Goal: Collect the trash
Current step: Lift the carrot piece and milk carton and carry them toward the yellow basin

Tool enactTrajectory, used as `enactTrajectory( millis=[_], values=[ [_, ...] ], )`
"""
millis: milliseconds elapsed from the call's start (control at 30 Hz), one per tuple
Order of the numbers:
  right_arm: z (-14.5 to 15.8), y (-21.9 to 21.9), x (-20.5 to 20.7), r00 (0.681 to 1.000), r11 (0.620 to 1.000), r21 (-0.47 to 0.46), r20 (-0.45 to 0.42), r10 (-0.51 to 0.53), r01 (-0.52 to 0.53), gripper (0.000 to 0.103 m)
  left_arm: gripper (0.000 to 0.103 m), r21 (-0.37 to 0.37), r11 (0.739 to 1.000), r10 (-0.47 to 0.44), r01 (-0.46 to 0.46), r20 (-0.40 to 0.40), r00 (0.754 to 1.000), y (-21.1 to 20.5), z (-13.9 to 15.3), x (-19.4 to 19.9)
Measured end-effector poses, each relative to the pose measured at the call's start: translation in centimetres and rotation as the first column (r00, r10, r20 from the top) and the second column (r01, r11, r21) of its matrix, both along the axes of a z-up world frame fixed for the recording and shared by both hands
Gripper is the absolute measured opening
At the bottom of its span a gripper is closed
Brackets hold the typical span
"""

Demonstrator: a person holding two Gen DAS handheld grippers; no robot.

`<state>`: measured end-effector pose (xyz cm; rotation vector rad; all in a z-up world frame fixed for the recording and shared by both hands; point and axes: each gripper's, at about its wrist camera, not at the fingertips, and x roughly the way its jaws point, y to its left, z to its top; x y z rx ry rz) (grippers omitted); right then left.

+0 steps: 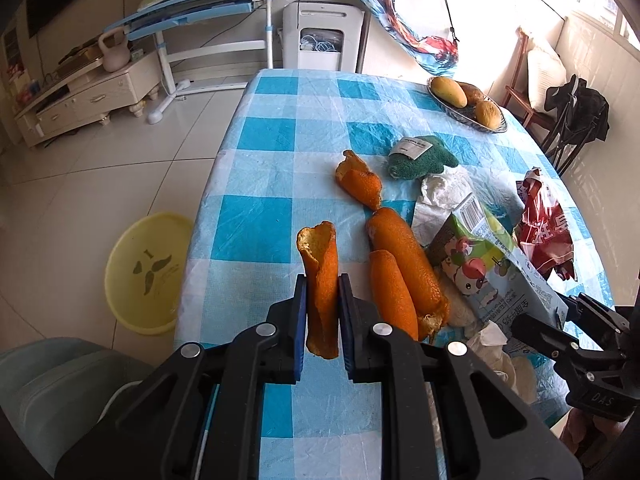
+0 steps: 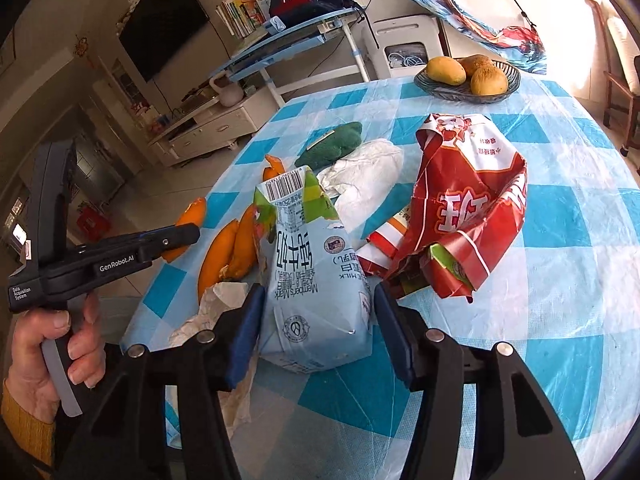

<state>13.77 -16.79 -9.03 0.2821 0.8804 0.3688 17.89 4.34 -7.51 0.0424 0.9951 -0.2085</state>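
Note:
My left gripper [image 1: 322, 300] is shut on a curled orange peel [image 1: 320, 264] and holds it above the table's left edge. More orange peels [image 1: 404, 264] lie on the checked tablecloth, one farther back [image 1: 360, 180]. My right gripper [image 2: 318, 320] stands around a crushed light-blue milk carton [image 2: 312, 280]; its pads sit beside the carton's sides and the jaws look open. A crumpled red wrapper [image 2: 464, 208] lies right of the carton, white tissue [image 2: 368, 176] behind it. The left gripper also shows in the right wrist view [image 2: 176, 236], with peel in its tip.
A yellow basin [image 1: 146, 272] sits on the floor left of the table. A green plush toy [image 1: 420, 154] and a glass bowl [image 2: 424, 82] holding mangoes stand farther back. More tissue [image 2: 216, 308] lies by the carton. A chair [image 1: 576, 120] stands at the far right.

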Motion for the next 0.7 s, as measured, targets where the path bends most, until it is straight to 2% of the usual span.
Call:
enactTrajectory(
  millis=[100, 200, 300, 467, 700],
  values=[
    [-0.2, -0.2, -0.1, 1.0, 1.0, 0.002, 0.013, -0.006, 0.006, 0.059, 0.015, 0.014, 1.0, -0.002, 0.003, -0.026, 1.0, -0.3, -0.6, 0.1],
    [-0.2, -0.6, -0.1, 1.0, 1.0, 0.019, 0.022, -0.013, 0.013, 0.054, 0.018, 0.031, 0.999, -0.009, 0.011, -0.057, 0.998, -0.7, -1.3, 0.2],
    [-0.2, -1.2, -0.2, 1.0, 0.996, 0.091, 0.015, -0.018, 0.017, 0.054, 0.018, 0.048, 0.999, -0.02, 0.023, -0.064, 0.998, -1.0, -1.6, 0.0],
    [1.5, -2.1, -0.7, 0.997, 0.975, 0.22, 0.069, -0.017, 0.002, 0.054, 0.015, 0.041, 0.999, -0.029, 0.029, 0.004, 1.0, -0.9, -0.1, -0.8],
    [3.5, -1.1, -1.7, 0.992, 0.967, 0.25, 0.126, 0.011, -0.042, 0.054, 0.015, 0.016, 1.0, -0.004, 0.003, 0.053, 0.999, -0.2, 1.3, -1.2]
  ],
)
